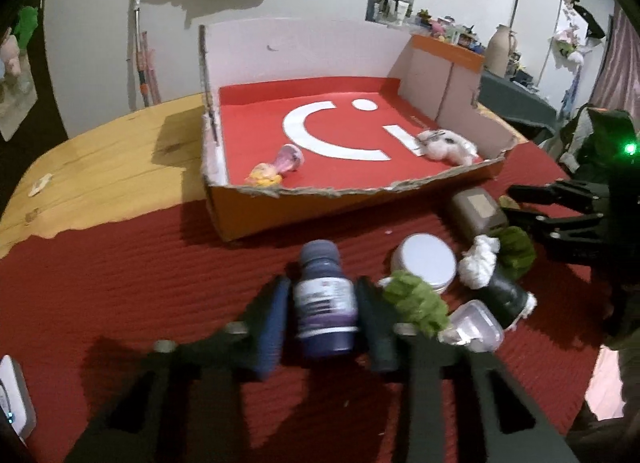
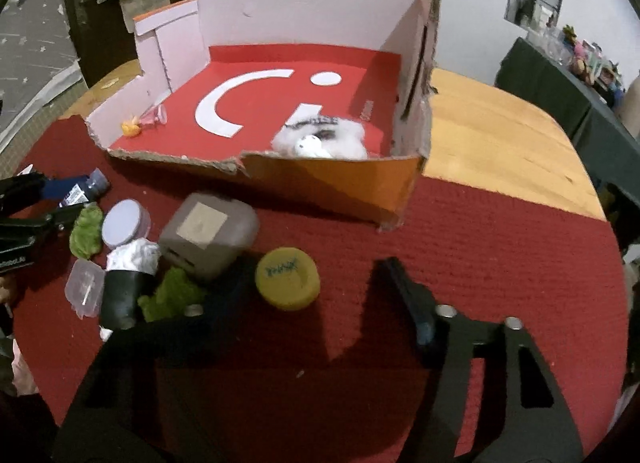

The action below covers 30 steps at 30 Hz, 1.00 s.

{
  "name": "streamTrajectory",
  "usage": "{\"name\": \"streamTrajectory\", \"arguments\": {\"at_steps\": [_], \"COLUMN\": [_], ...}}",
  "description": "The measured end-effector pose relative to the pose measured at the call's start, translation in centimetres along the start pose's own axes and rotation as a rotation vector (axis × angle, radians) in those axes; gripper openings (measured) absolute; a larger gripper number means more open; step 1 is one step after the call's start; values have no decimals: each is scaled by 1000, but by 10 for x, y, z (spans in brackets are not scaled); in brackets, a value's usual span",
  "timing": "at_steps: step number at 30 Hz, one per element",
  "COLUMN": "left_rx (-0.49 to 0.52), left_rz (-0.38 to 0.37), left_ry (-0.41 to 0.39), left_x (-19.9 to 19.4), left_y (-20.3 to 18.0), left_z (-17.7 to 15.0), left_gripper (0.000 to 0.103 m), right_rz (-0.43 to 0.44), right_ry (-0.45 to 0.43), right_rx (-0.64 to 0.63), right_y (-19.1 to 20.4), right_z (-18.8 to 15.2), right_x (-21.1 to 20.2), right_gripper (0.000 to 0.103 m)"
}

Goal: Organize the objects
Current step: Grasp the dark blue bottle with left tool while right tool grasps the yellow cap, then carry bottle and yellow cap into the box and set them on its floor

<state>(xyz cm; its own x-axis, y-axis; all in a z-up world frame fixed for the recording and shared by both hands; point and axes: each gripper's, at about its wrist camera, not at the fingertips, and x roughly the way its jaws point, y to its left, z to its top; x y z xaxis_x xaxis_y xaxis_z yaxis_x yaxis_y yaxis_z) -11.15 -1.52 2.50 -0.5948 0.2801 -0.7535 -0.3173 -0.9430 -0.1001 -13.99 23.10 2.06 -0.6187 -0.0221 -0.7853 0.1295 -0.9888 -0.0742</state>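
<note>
Left claw (image 1: 324, 327) clamped on small dark bottle (image 1: 325, 303), on red mat (image 1: 140, 283) just in front of cardboard box (image 1: 340, 199). Right claw (image 2: 316, 303) jaws apart around yellow cap (image 2: 287, 278), not touching it. Grey box (image 2: 208, 233), round tin (image 2: 125, 221), green plush bits (image 2: 86, 231) clustered between claws. White plush (image 2: 320, 139) and a pink-yellow toy (image 1: 276, 167) inside box on desk (image 1: 100, 167).

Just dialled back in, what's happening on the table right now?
A person with two handheld tongs is sorting small items into the cardboard box. The left tongs are clamped on the dark ink bottle, which lies on the red mat. The right tongs sit around the yellow cap, not visibly gripping it. A white plush toy and a small pink-and-yellow toy are already in the box.
</note>
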Motion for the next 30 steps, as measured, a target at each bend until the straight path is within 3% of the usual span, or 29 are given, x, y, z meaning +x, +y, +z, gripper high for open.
{"name": "streamTrajectory", "arguments": {"at_steps": [1,2,5,18,30], "left_rx": [-3,-9,-27,13,20], "left_rz": [-4,-12,-31,-17,-13], "left_ry": [-3,-6,-17,-138,-147], "left_x": [0,-1,-3,-54,-61], "left_y": [0,0,-1,-21,-26], "left_z": [0,0,0,4,2], "left_gripper": [29,28,28,28,28], "right_rz": [10,15,-9,39,55], "right_ry": [-6,-7,-14,-137,-151], "right_rx": [-8,-14,-39,-20,-9], "right_y": [3,5,12,22,28], "right_z": [0,0,-1,5,5], "right_x": [-1,-2,-4,-62,-69], "right_gripper": [36,29,29,29,29]}}
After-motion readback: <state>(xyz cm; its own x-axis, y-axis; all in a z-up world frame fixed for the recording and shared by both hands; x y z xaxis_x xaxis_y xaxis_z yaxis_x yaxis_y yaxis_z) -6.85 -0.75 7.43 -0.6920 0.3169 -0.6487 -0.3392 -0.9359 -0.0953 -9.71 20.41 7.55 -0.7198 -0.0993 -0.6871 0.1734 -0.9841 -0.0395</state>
